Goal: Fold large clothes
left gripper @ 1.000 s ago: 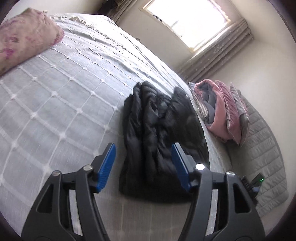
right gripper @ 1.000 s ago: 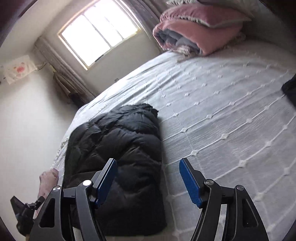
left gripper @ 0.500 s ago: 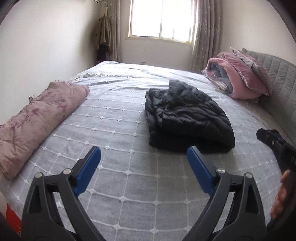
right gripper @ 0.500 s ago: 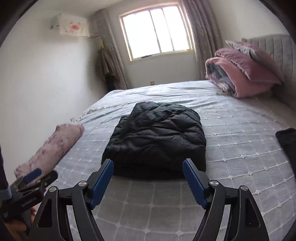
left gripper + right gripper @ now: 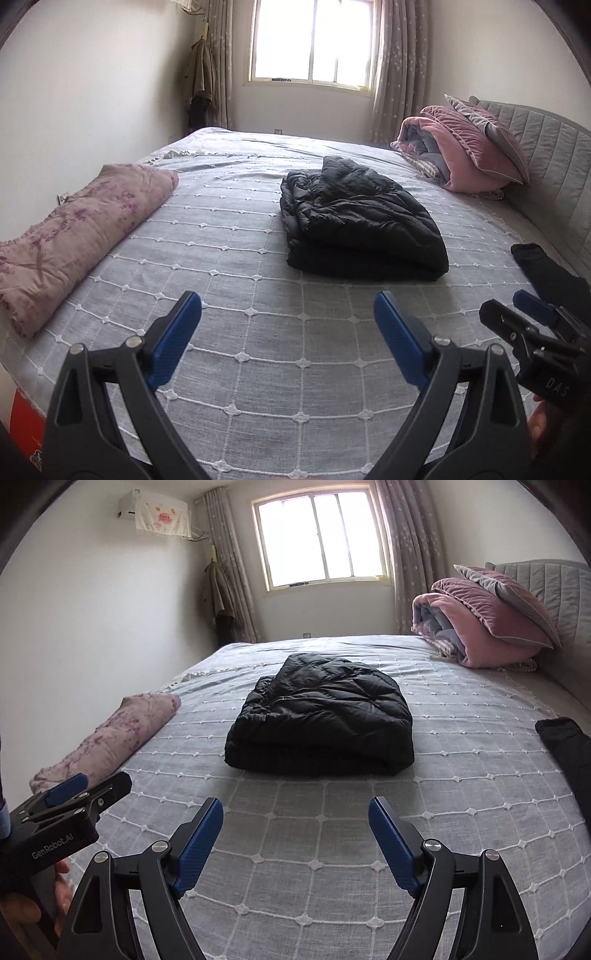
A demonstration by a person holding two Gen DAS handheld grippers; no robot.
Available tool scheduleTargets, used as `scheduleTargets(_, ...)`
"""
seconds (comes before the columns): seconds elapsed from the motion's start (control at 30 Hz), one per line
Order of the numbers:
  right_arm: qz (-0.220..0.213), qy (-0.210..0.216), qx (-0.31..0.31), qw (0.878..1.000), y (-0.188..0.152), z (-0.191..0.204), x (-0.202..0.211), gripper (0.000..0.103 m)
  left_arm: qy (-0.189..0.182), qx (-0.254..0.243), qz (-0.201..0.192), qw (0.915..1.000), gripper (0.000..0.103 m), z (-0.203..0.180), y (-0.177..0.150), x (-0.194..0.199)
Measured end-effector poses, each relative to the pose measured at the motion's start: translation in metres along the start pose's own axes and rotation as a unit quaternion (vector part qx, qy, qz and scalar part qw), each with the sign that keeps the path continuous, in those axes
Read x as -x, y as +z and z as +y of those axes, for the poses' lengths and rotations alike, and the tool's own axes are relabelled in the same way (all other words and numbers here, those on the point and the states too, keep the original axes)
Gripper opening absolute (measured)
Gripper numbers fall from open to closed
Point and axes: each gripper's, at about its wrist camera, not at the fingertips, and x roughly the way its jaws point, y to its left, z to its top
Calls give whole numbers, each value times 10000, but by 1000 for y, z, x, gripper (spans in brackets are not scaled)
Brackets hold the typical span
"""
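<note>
1. black puffer jacket [image 5: 360,218] lies folded into a thick, rounded bundle near the middle of the grey bedspread [image 5: 258,332], with its folded edge towards us and its stacked layers showing at the front.
2. our left gripper [image 5: 288,339] hovers over bare bedspread, well short of the jacket; its blue pads stand wide apart with nothing between them.
3. from the left wrist view the jacket sits ahead and a little to the right of the line between the pads.
4. our right gripper [image 5: 295,840] is also held over the bedspread, apart from the jacket; its jaws are opening, and only the quilted cover shows between them.
5. from the right wrist view the jacket [image 5: 321,716] lies almost straight ahead, centred between the two pads but clearly beyond their tips.
6. neither gripper touches the jacket, and each shows at the edge of the other's view.
7. a pink floral folded quilt [image 5: 77,236] lies along the left edge of the bed, well apart from the jacket.
8. a rolled pink blanket [image 5: 476,627] with a pillow on top sits by the grey headboard [image 5: 546,162] at far right.
9. another dark garment [image 5: 565,746] lies at the right edge of the bed, near our right gripper's side.
</note>
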Motion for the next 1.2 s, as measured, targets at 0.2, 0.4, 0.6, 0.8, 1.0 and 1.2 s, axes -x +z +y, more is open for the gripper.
scheduleTargets(0.2, 124, -159, -42, 9998, -2, -4, -14, 86, 52, 19, 137, 9999, 97, -3, -2, -16)
scheduleTargets(0.4, 217, -447, 210, 9985, -5, 0, -26, 92, -4, -69, 408, 9991, 100, -10, -1, -33)
scheduleTargets(0.6, 197, -788, 472, 9956, -10, 4, -30, 103, 9, -43, 585, 9983, 102, -16, 0, -45)
scheduleTargets(0.8, 235, -908, 431, 9947, -11, -3, -32, 103, -22, -111, 605, 9981, 102, -24, -1, -46)
scheduleTargets(1.0, 286, -796, 286, 9960, -11, -10, -31, 103, 38, -189, 620, 9979, 102, -27, -2, -47)
scheduleTargets(1.2, 331, -849, 297, 9954, -12, -11, -33, 103, 47, -177, 620, 9979, 102, -26, -2, -47)
